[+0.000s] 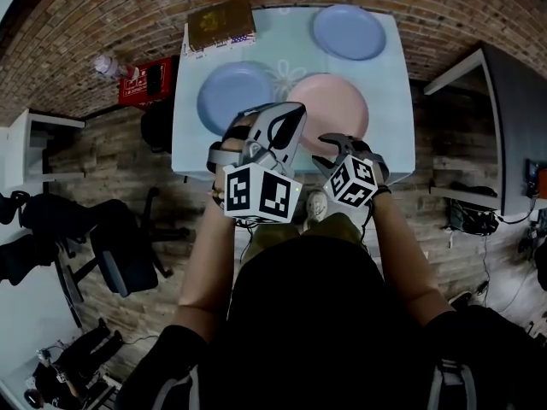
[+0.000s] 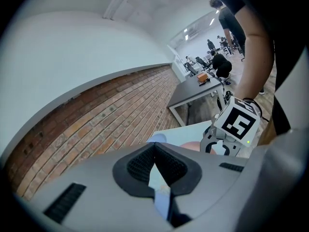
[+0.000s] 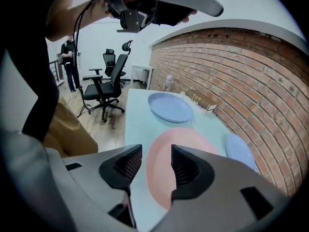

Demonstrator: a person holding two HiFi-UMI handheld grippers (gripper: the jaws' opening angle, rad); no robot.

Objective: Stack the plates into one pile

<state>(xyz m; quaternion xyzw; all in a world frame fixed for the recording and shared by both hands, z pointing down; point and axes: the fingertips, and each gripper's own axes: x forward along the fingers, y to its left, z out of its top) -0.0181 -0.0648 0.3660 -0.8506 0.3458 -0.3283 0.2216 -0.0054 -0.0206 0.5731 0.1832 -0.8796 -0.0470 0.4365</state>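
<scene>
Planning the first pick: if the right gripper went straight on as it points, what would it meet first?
Probably the round pink plate, framed between the open jaws of the right gripper; how far off is unclear.

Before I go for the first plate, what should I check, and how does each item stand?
1. Right gripper open: ok, jaws apart, nothing between them.
2. Right gripper lined up: ok, the pink plate lies just beyond its jaws.
3. Left gripper open: not ok, jaws together, empty.
4. Plates all in sight: ok, near blue plate, far blue plate and the pink one lie apart on the table.
5. Pile started: not ok, no plate sits on another.
</scene>
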